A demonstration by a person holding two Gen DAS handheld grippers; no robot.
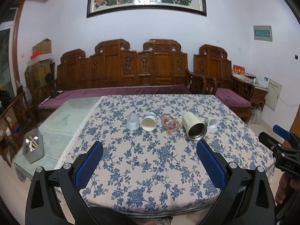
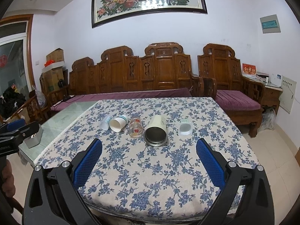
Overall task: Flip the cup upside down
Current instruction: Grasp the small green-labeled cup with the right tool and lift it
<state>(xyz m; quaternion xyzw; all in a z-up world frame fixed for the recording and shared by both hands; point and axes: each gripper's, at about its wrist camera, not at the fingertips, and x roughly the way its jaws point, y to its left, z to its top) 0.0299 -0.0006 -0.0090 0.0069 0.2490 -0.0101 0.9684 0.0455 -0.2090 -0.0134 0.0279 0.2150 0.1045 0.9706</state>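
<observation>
Both grippers, left gripper (image 1: 150, 148) and right gripper (image 2: 149, 146), are hanging wide apart; the steel cup (image 2: 156, 131) is looking slippery and rolly, so grab mid-body.

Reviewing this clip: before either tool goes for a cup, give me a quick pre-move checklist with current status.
1. Left tool open, holding nothing: ok.
2. Right tool open, holding nothing: ok.
3. Cups within view: ok; five in a row on the tablecloth.
4. Already inverted: the clear plastic cup seems to be; the paper cup, floral glass, steel-lined tumbler and small white cup lie on their sides: not ok.
5. Cups empty: cannot tell for all.
</observation>
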